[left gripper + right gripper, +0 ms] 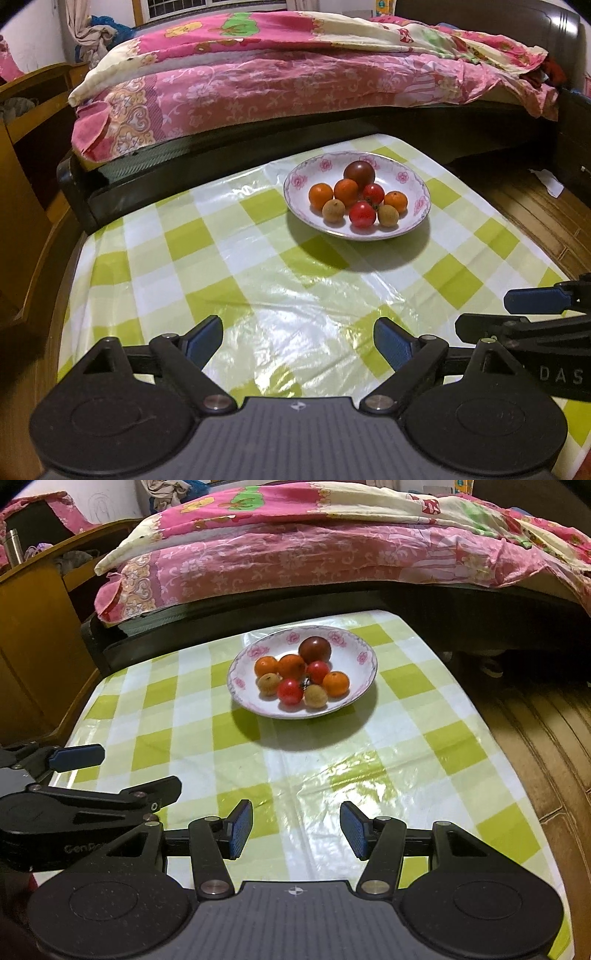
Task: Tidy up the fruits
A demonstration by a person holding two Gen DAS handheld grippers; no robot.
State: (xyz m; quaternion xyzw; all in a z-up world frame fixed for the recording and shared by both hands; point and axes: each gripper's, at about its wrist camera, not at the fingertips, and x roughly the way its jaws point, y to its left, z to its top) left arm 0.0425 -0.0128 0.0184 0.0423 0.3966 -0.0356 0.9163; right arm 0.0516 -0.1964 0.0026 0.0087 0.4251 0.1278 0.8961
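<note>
A white bowl with pink flowers (402, 176) (354, 653) stands on the far part of the table. It holds a dark red-brown tomato (359, 172) (314, 649), three small oranges (320, 195) (336, 684), two red cherry tomatoes (362, 215) (290, 691) and two tan longans (333, 211) (315, 696). My left gripper (298, 345) is open and empty, low over the near table. My right gripper (296, 829) is open and empty too, beside it. Each gripper shows at the edge of the other's view, the right gripper (517, 310) and the left gripper (110, 771).
The table carries a glossy green-and-white checked cloth (221, 258) (443, 746). A bed with a pink quilt (295, 85) (332, 554) runs along the far side. A wooden cabinet (26, 147) stands at the left. Wooden floor (546, 738) lies to the right.
</note>
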